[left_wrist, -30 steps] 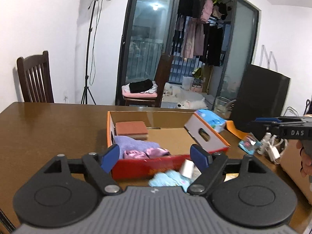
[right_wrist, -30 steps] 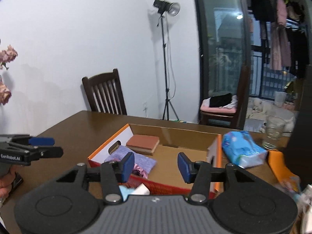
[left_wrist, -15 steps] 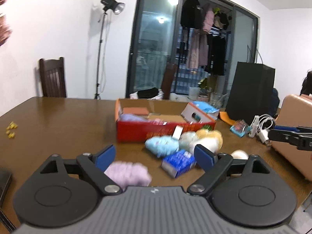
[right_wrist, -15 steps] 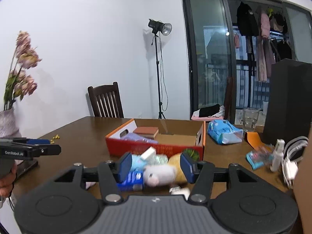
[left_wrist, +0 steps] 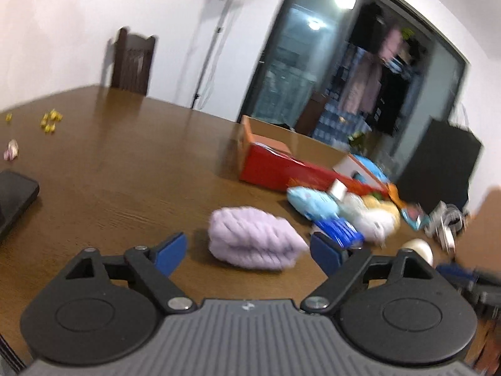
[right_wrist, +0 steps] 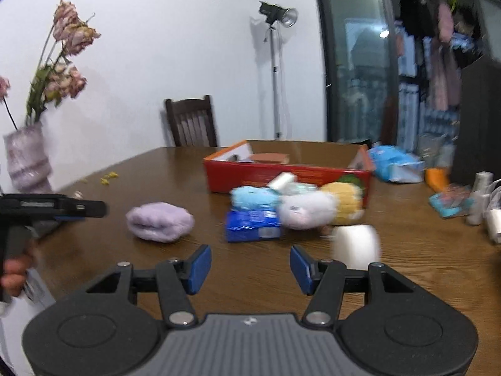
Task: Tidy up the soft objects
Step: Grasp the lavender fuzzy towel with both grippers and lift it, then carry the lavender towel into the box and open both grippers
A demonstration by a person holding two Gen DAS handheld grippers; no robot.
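Yarn, a soft lilac skein of chunky wool, lies on the brown wooden desk at 12 o'clock from the left gripper, whose blue-padded jaws stand wide apart with nothing between them; the skein sits just beyond the tips, apart from both pads. In the right wrist view the same skein lies at about 10 o'clock from the right gripper, which is also spread wide and empty, low over bare desk.

At 1 o'clock from the left gripper a heap of soft things sits close against the front wall of the red and orange cardboard box: a pale blue plush toy, a white fluffy plush toy, a yellow knitted ball and a flat blue packet touching the plush toys. A white roll, blurred and perhaps tissue, stands just beside the right gripper's right finger at 1 o'clock. Inside the box a brick-coloured sponge block shows near the far left corner. A blue plastic tissue pack lies to the right of the box.
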